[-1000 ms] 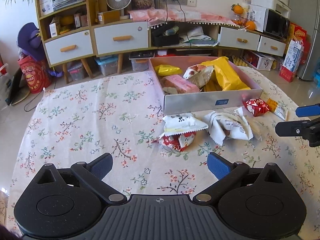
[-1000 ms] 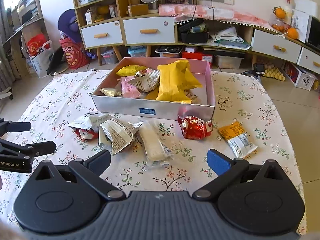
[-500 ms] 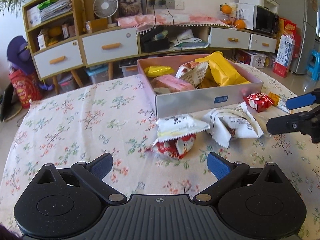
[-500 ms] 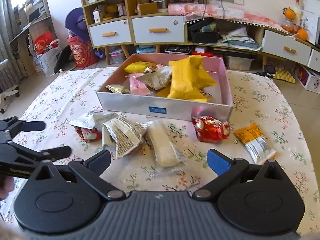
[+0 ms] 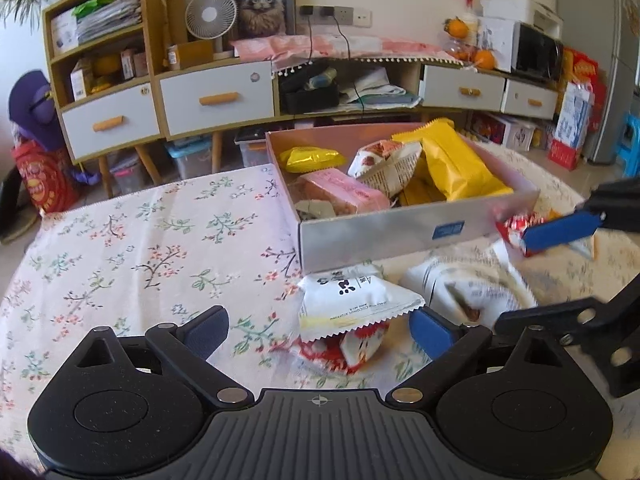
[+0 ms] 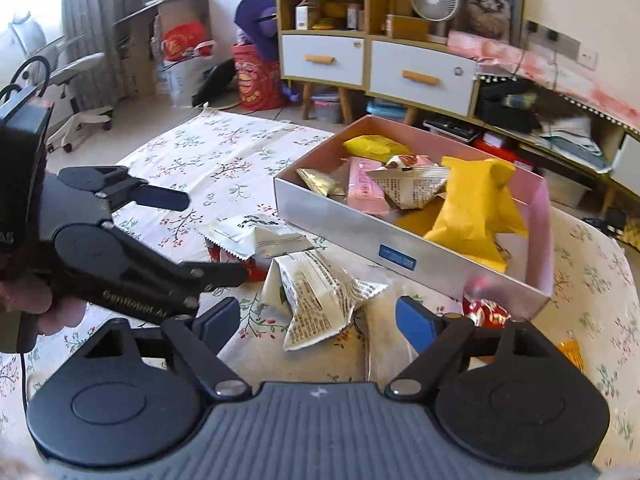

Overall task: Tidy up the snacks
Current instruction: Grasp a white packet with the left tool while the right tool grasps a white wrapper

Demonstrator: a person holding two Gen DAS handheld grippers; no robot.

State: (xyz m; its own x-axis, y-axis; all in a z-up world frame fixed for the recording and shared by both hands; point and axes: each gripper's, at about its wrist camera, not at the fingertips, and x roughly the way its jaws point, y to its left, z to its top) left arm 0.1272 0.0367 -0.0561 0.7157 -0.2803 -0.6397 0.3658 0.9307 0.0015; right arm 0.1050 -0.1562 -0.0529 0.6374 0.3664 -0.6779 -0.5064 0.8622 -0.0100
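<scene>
A silver box [image 5: 380, 236] with a pink inside holds several snack packets. In front of it a white packet [image 5: 352, 304] lies on a red-and-white one [image 5: 352, 350]. My left gripper [image 5: 320, 332] straddles this pair, its jaws closing, the pads clear of the packets. Beside them lies a white printed packet [image 6: 316, 296], between the closing jaws of my right gripper [image 6: 316, 324], whose pads stand short of it. Each gripper shows in the other's view: the right gripper [image 5: 512, 282] at the right, the left gripper [image 6: 216, 238] at the left.
A clear long packet [image 6: 380, 356] lies under my right gripper's right finger. A red packet [image 6: 486, 312] and an orange one [image 6: 568, 352] lie right of it, near the box corner [image 6: 544, 300]. The flowered tablecloth [image 5: 160, 248] spreads out to the left. Drawers and shelves [image 5: 216, 96] stand behind the table.
Both grippers have moved forward and down onto the loose packets. The right gripper has rolled, tilting its view, and its jaws have narrowed around the printed packet.
</scene>
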